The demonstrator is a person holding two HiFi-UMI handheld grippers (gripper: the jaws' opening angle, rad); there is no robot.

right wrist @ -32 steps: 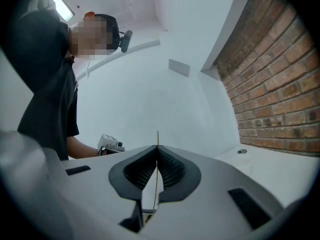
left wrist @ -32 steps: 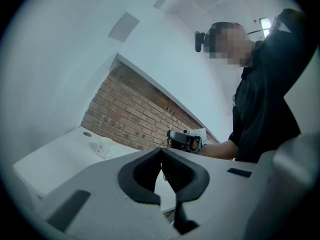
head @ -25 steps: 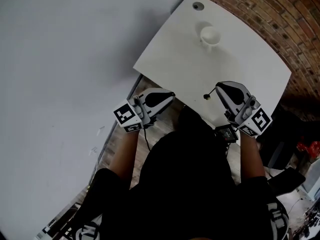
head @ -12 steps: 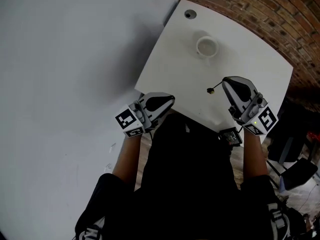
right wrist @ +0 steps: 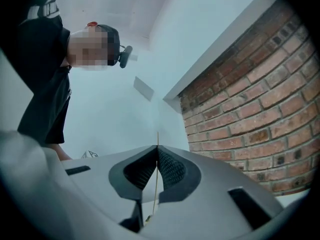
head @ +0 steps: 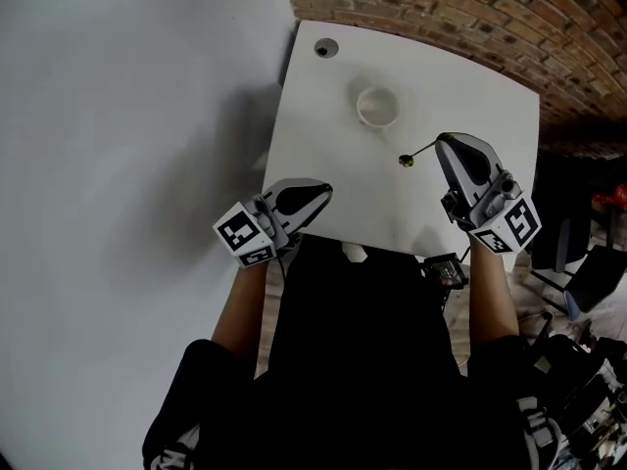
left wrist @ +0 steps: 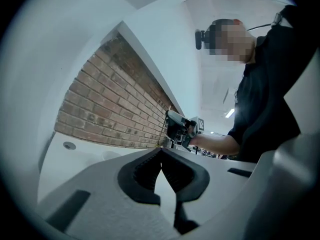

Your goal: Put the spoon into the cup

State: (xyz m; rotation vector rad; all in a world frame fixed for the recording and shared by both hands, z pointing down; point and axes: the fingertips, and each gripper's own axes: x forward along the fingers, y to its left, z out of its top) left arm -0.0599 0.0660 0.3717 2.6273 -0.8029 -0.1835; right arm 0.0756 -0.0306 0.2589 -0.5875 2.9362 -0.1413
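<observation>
a person in black clothing is standing at the near edge of a white table (head: 323,164), seen from overhead, and is holding a pair of tongs in each hand. the right gripper (head: 441,143), right of the frame's centre, is clamping the thin handle of the spoon (head: 416,154); its own camera is showing the two pads pressed together with the handle running as a fine line between them. the spoon's small bowl is sticking out to the left of the jaws, over the tabletop, just below and to the right of the cup (head: 377,107) and not touching it. the white cup is standing upright in the upper middle of the frame, with a round cable hole (head: 326,48) up and to its left by the table's far corner. the left gripper (head: 323,189) is hanging at the table's lower left edge, well apart from the cup and spoon, its jaws meeting with nothing between them. a red brick wall (head: 441,8) is running along the top of the frame, behind the table.
</observation>
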